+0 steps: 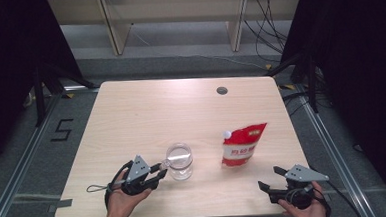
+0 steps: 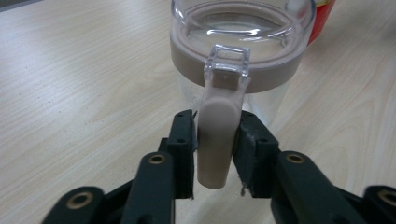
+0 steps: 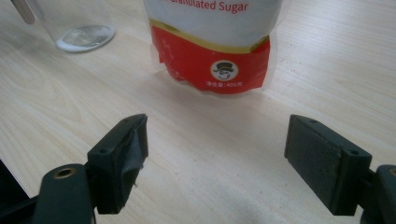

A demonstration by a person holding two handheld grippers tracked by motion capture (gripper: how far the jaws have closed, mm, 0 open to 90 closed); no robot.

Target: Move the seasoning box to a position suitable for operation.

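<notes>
While the light wooden table point(image 1: 131, 116) is seen from above, a clear glass jar point(image 1: 179, 161) with a beige collar is found near its front edge, left of the middle, and a red and white sugar pouch point(image 1: 243, 145) is seen standing to the jar's right, well apart from it. The left gripper point(image 1: 157, 173) is held in the person's left hand point(image 1: 123, 198) just beside the jar, and it is pointed towards the jar's handle. From the left gripper view, the beige handle point(image 2: 217, 135) is seen hanging down from a clear hinge on the jar's collar point(image 2: 187, 58), and it is clamped between the two black pads point(image 2: 184, 140), one pressed against each side; the jaws are thus set narrow and are closed on the handle. The jar is seen resting on the table, with its mouth open at the top. The right gripper point(image 1: 271, 178) is held in the right hand point(image 1: 306, 210) near the front right corner of the table, apart from the pouch. From the right gripper view, its jaws are seen spread wide with nothing between them, and the pouch point(image 3: 215, 46), marked as granulated sugar, is faced across bare wood, with the bottom of the jar point(image 3: 81, 28) seen at the upper left.
</notes>
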